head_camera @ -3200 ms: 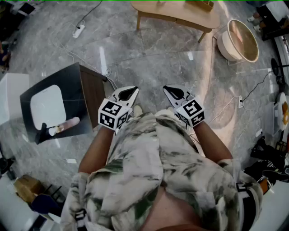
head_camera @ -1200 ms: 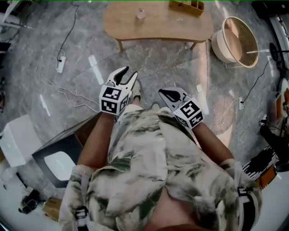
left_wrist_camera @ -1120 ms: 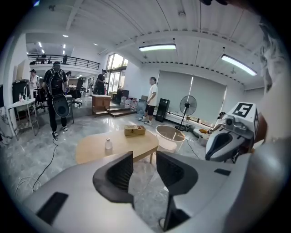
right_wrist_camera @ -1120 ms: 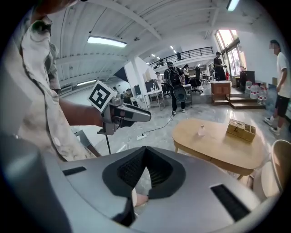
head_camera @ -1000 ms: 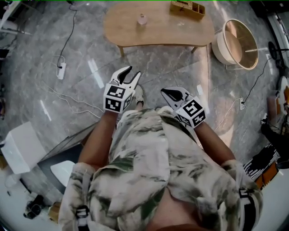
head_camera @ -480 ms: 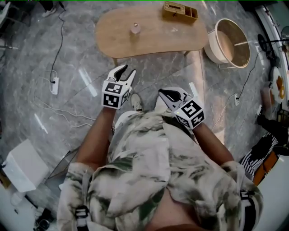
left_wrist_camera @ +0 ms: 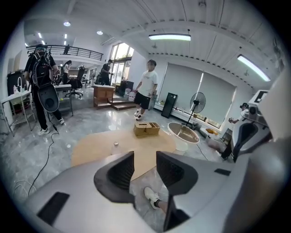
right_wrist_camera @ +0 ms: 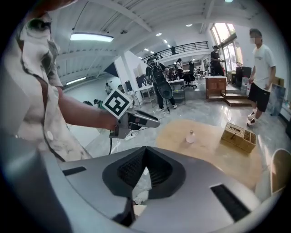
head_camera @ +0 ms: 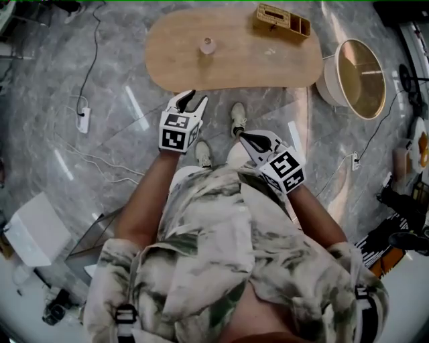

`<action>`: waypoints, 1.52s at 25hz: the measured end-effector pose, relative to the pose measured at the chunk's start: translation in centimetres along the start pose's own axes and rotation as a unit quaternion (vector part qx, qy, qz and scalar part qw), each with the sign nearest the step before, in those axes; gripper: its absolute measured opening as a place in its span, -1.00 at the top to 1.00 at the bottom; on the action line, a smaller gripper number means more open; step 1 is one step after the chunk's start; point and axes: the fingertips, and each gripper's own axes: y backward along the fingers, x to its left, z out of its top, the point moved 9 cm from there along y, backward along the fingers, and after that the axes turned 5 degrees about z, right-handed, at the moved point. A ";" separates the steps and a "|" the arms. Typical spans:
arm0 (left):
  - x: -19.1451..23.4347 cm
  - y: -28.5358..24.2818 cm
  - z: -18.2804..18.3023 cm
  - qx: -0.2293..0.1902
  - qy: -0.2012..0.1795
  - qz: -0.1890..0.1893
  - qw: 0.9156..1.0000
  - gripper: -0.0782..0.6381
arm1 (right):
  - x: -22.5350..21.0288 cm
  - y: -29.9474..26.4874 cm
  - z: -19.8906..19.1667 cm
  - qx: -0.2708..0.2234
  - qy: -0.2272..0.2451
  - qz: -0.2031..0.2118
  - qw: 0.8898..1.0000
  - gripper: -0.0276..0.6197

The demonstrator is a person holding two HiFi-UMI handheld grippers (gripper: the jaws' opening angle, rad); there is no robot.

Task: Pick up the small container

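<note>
The small clear round container [head_camera: 208, 45] stands on the oval light-wood bench [head_camera: 234, 67], well apart from a wooden compartment box [head_camera: 281, 19]; I cannot tell their contents. The left tongs [head_camera: 196, 99] are spread and empty, and the right tongs [head_camera: 247, 136] are pressed together.

Matt wooden table [head_camera: 234, 63], glossy marble floor [head_camera: 60, 87]

At top centre, oval wooden table [head_camera: 231, 70] on grey marble floor [head_camera: 114, 74]. On it, small container [head_camera: 208, 45] left of middle; wooden box [head_camera: 281, 19] at upper right edge, well apart.
</note>
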 end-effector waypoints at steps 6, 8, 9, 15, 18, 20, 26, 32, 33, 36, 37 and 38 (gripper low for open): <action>1.5 -7.9 1.7 0.013 0.020 0.041 0.999 0.34 | -8.3 -1.0 1.1 0.032 0.017 0.026 0.999 0.85; 2.2 -10.5 2.2 0.014 0.022 0.052 0.998 0.34 | -11.0 -1.6 1.3 0.039 0.015 0.030 0.999 0.85; 2.5 -11.8 2.3 0.016 0.025 0.058 0.998 0.34 | -12.1 -1.9 1.3 0.042 0.012 0.032 0.999 0.85; 4.9 -19.5 2.2 0.026 0.045 0.087 0.995 0.33 | -17.7 -3.6 0.5 0.060 -0.004 0.043 0.997 0.85; 6.1 -22.6 1.9 0.029 0.054 0.104 0.993 0.33 | -19.4 -4.2 0.0 0.077 0.003 0.049 0.996 0.85; 6.9 -24.8 1.6 0.031 0.061 0.115 0.991 0.32 | -20.6 -4.6 -0.4 0.091 0.009 0.053 0.994 0.85; 9.1 -30.5 0.7 0.040 0.070 0.135 0.988 0.28 | -23.6 -6.2 -1.9 0.116 0.002 0.066 0.991 0.85; 11.5 -35.3 -0.3 0.048 0.089 0.169 0.980 0.25 | -26.7 -7.4 -3.1 0.132 -0.010 0.074 0.988 0.85; 11.9 -36.1 -0.4 0.049 0.092 0.173 0.979 0.25 | -27.2 -7.6 -3.3 0.133 -0.014 0.074 0.988 0.85; 12.7 -38.1 -0.7 0.050 0.095 0.182 0.977 0.23 | -28.2 -8.3 -3.9 0.138 -0.021 0.078 0.987 0.85; 12.9 -38.6 -0.8 0.050 0.096 0.185 0.977 0.23 | -28.4 -8.5 -4.1 0.140 -0.022 0.080 0.987 0.85; 13.1 -39.1 -0.9 0.050 0.096 0.189 0.976 0.22 | -28.7 -8.7 -4.2 0.141 -0.024 0.083 0.986 0.85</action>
